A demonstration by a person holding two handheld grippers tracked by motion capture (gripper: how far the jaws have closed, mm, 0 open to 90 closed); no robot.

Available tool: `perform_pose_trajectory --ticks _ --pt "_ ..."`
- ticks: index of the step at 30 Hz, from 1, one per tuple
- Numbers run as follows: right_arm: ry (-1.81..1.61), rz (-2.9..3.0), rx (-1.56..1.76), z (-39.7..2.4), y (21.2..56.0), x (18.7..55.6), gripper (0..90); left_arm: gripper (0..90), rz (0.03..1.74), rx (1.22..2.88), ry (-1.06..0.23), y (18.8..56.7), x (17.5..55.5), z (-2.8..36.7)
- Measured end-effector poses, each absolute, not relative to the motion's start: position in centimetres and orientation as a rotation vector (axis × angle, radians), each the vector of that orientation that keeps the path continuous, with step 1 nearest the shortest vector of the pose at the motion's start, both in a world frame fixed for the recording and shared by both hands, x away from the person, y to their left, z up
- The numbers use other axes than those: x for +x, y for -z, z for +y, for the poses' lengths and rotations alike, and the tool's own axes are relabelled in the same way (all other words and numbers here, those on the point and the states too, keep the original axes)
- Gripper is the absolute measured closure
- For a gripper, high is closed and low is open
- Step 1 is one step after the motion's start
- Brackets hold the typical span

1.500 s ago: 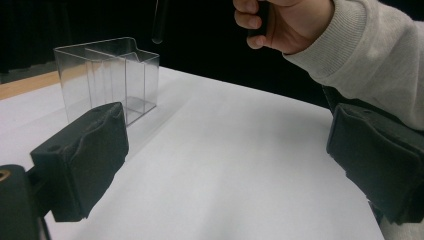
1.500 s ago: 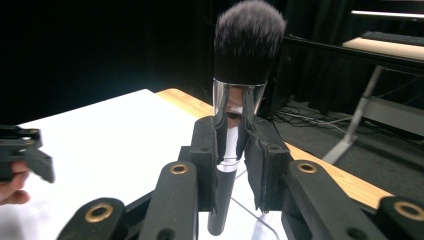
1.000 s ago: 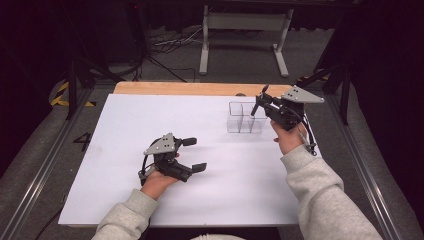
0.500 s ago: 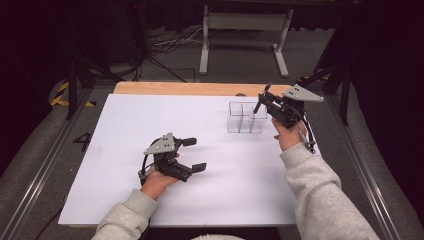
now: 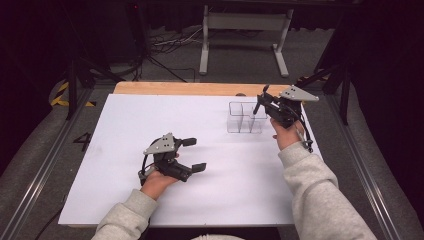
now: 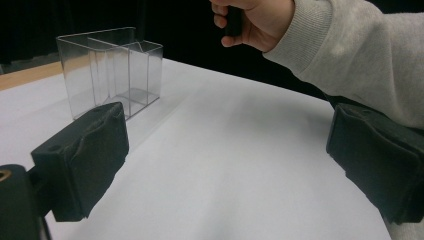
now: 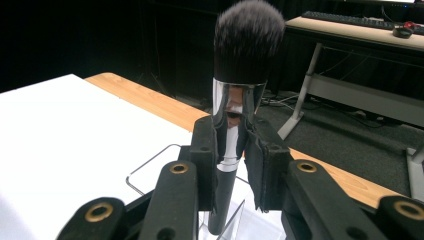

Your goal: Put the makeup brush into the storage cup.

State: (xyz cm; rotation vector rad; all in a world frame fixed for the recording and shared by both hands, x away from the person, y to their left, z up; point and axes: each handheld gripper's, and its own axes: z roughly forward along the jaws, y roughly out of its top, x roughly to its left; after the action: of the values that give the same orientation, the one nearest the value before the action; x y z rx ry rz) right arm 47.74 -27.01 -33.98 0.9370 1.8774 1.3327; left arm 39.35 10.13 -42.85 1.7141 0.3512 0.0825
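A makeup brush (image 7: pixel 247 45) with dark bristles, a chrome ferrule and a black handle stands upright with my right gripper (image 7: pixel 231 165) shut on its handle. In the high view the right gripper (image 5: pixel 260 104) holds the brush (image 5: pixel 262 96) over the right end of a clear acrylic organizer (image 5: pixel 242 120). The handle's lower end hangs at the rim (image 7: pixel 145 175) of a compartment; whether it is inside I cannot tell. My left gripper (image 5: pixel 195 154) rests low on the white sheet, open with nothing between its pads (image 6: pixel 85 160). It faces the organizer (image 6: pixel 110 70).
A white sheet (image 5: pixel 125 130) covers the table, with a strip of wooden edge (image 5: pixel 175 88) showing at the far side. Beyond stand a metal stand (image 5: pixel 245 22) and cables on the floor. A sleeved right arm (image 6: pixel 350 50) crosses the left gripper view.
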Motion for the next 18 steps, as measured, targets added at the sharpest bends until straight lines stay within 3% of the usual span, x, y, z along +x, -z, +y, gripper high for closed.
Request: perform_pose_trajectory --ticks 18 --pt "-1.253 1.911 0.954 -26.98 34.85 48.4 75.2 4.2 0.352 1.715 -0.08 42.86 39.35 10.16"
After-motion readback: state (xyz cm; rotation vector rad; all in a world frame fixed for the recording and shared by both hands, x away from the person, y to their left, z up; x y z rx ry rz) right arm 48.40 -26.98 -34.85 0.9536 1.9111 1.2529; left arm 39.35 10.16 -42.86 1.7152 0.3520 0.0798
